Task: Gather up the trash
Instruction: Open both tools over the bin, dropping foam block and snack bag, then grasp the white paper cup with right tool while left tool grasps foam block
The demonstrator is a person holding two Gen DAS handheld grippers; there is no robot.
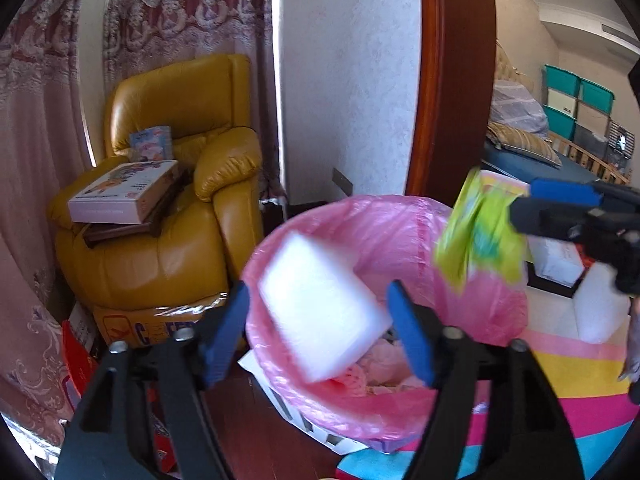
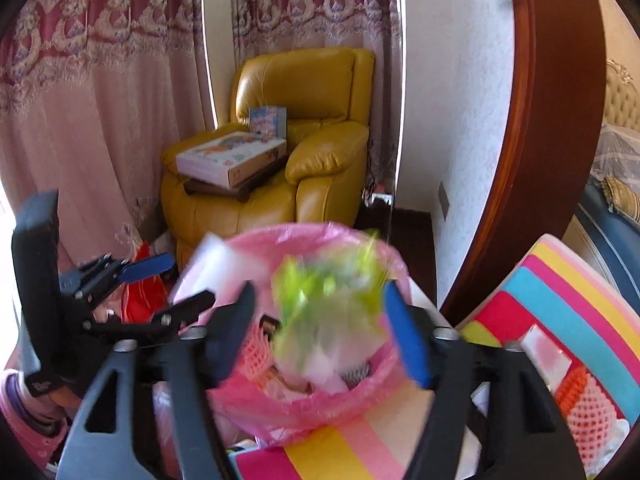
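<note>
Trash over pink-lined bin [image 1: 384,320]: both grippers spread, nothing pinched.

L to R, left wrist view: draped lace curtains [image 1: 40,140]; glossy mustard leather armchair [image 1: 168,208] w/ flat boxes on seat; left gripper [image 1: 320,332] w/ blue pads apart, white rectangular foam block [image 1: 320,312] loose betw. them above the crinkly plastic liner; blurred yellow-green wrapper [image 1: 480,236] at right gripper [image 1: 516,204], jaws wide per right wrist view, not clamped. Dark wood floor, striped foam mat [image 1: 560,380], wooden door frame [image 1: 452,80].
</note>
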